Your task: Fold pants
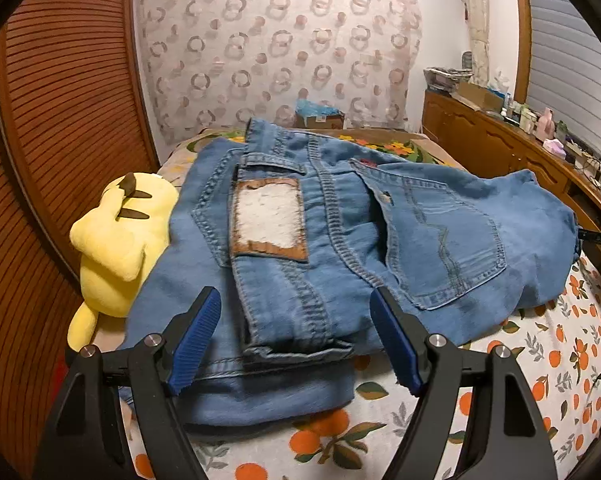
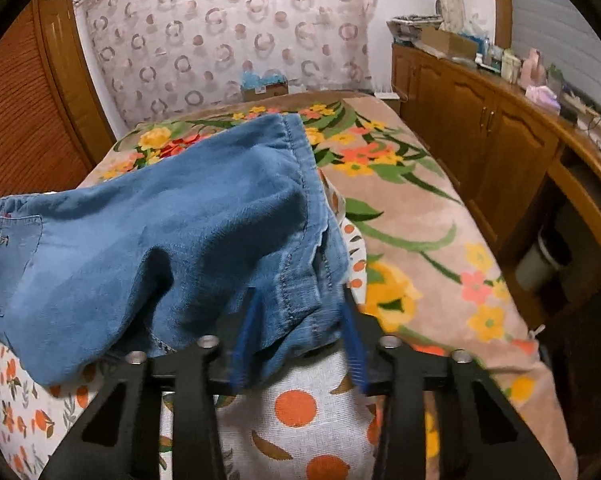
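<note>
Blue jeans (image 1: 420, 220) lie bunched on the bed, back side up, with a worn leather patch and a back pocket showing. My left gripper (image 1: 296, 294) stands open at the near edge of the pile; a folded strip of denim lies between its blue pads (image 1: 196, 336), which stay clear of it. In the right wrist view a fold of the jeans (image 2: 180, 220) fills the gap between the pads of my right gripper (image 2: 300, 292), which is shut on it. The cloth around it is raised off the sheet.
A yellow plush toy (image 1: 120, 240) lies against the jeans' left side by a slatted wooden door (image 1: 60, 120). The bed has an orange-print sheet (image 1: 540, 360) and a floral blanket (image 2: 420, 240). A cluttered wooden cabinet (image 2: 480, 120) runs along the right.
</note>
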Action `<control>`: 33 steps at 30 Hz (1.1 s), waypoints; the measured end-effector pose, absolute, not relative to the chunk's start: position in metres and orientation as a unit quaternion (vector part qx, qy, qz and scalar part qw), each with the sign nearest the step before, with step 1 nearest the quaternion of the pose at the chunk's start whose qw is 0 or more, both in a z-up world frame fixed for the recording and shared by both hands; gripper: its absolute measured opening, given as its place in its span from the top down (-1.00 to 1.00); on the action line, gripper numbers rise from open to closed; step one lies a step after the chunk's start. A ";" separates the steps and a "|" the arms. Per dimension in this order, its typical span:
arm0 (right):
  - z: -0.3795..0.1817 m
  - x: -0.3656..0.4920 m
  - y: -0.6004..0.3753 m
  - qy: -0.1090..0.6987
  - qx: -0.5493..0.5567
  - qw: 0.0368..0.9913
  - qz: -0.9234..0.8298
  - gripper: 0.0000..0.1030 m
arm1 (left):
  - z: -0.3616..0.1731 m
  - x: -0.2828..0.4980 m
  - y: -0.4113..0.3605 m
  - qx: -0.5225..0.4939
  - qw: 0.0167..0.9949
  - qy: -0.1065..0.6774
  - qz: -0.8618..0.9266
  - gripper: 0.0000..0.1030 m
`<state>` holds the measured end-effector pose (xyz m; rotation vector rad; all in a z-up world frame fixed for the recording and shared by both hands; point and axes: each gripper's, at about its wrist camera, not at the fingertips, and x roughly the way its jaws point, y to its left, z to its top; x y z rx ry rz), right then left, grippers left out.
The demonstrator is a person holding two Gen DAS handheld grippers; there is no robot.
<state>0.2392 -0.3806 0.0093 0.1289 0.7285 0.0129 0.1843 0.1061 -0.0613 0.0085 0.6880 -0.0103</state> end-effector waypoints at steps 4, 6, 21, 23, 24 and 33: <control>0.010 0.236 -0.381 0.348 0.053 0.936 0.013 0.62 | -0.063 0.182 0.113 0.003 0.941 0.338 0.004 -0.52; 0.010 0.231 -0.380 0.346 0.047 0.937 0.018 0.63 | -0.065 0.182 0.116 0.001 0.941 0.339 0.007 -0.52; 0.015 0.222 -0.383 0.316 0.044 0.947 0.043 0.79 | -0.069 0.192 0.111 -0.007 0.938 0.345 -0.040 0.45; 0.016 0.221 -0.385 0.310 0.038 0.949 0.047 0.82 | -0.065 0.190 0.106 0.000 0.940 0.339 -0.041 0.64; 0.018 0.219 -0.384 0.306 0.034 0.950 0.049 0.83 | -0.061 0.189 0.103 0.006 0.942 0.333 -0.040 0.69; 0.039 0.196 -0.389 0.261 0.015 0.964 0.052 0.84 | -0.009 0.169 0.098 0.004 0.964 0.265 -0.027 0.81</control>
